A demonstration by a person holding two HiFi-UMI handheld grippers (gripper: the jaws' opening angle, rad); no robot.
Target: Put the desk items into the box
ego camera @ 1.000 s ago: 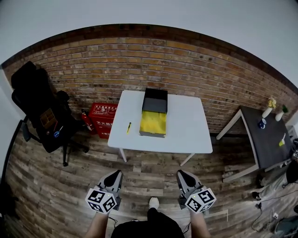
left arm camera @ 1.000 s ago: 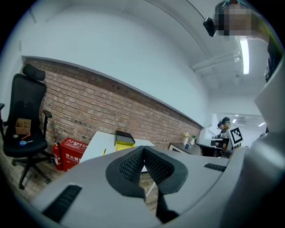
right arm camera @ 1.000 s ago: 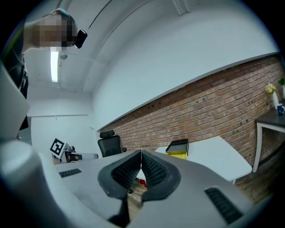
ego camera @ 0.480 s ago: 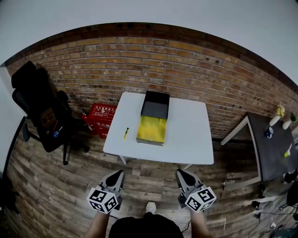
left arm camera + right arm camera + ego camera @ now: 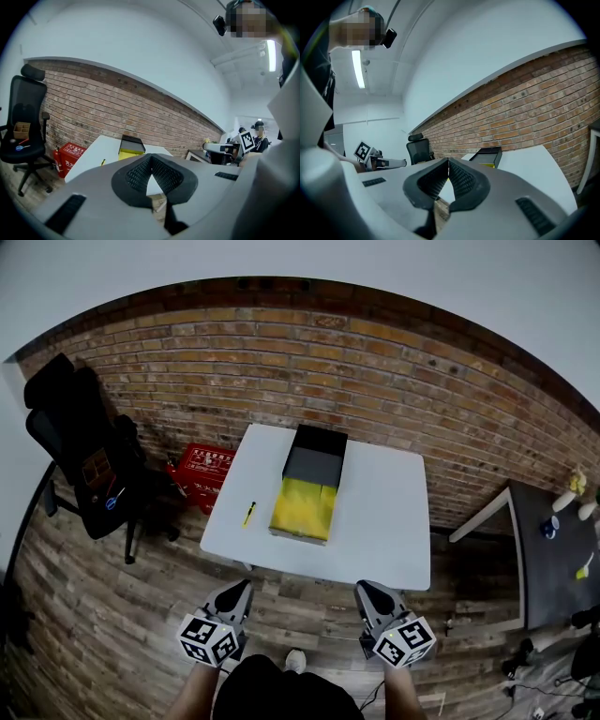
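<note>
Head view: unreadable white lettering marks red crate (image 5: 208,468).

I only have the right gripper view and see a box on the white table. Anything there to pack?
Observer: Yes, one yellow pen lies on the table, left of the box.
Operator: Anything on the floor nearby?
Observer: A red crate stands beside the table's left side, by the brick wall.
Operator: And the left claw?
Observer: The left claw is shut, with nothing in it.
</note>
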